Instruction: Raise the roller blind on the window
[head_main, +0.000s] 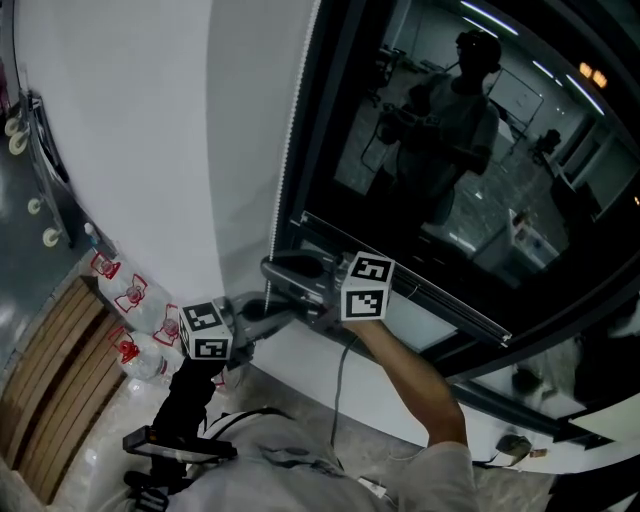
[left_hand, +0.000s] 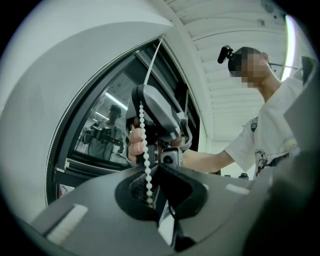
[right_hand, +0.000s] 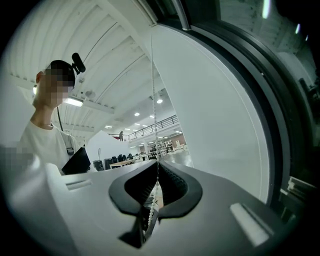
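Note:
A white bead chain (head_main: 289, 140) hangs along the dark window frame (head_main: 320, 120), between the white wall and the glass. My right gripper (head_main: 272, 268) is shut on the bead chain (right_hand: 152, 100), which runs taut from above into its closed jaws and trails below them. Just under it, my left gripper (head_main: 262, 310) is shut on the same bead chain (left_hand: 146, 150). In the left gripper view, the right gripper (left_hand: 152, 110) sits directly above the left gripper (left_hand: 152, 172). I cannot pick out the blind's fabric; the glass (head_main: 450, 150) in view is bare and reflects a person.
Water bottles (head_main: 130, 295) with red labels stand on the floor by the white wall (head_main: 150, 130). Wooden slats (head_main: 50, 370) lie at the lower left. A black device (head_main: 175, 445) hangs near my body. The window sill (head_main: 470, 385) runs to the lower right.

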